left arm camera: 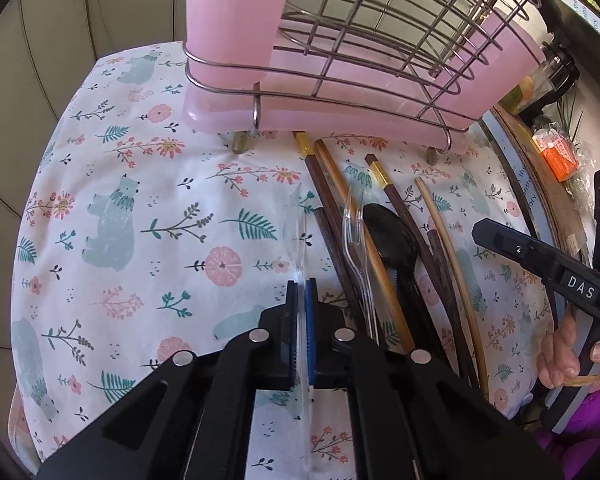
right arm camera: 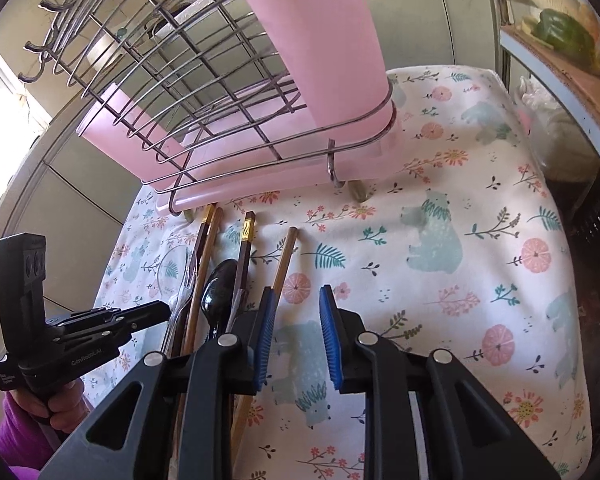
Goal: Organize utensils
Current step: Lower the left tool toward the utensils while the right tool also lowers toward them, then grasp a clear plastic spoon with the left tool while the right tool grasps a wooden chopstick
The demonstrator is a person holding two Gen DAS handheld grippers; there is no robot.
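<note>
My left gripper [left arm camera: 301, 292] is shut on a clear plastic utensil [left arm camera: 302, 236], held edge-on above the floral cloth; in the right wrist view its clear spoon bowl [right arm camera: 172, 268] shows ahead of the left gripper [right arm camera: 162, 310]. On the cloth lie several chopsticks [left arm camera: 332, 208], a clear plastic fork [left arm camera: 356, 240] and a black plastic spoon [left arm camera: 390, 236], also in the right wrist view [right arm camera: 218, 292]. A wire utensil rack [left arm camera: 380, 40] with pink cups [left arm camera: 232, 20] stands behind them. My right gripper [right arm camera: 298, 320] is open and empty above the cloth, right of the utensils.
The floral cloth [left arm camera: 140, 200] covers the table [right arm camera: 480, 240]. A shelf with an orange packet [left arm camera: 558, 154] and clutter stands at one side. A shelf with green produce [right arm camera: 564, 36] shows in the right wrist view. A pale wall lies behind the rack.
</note>
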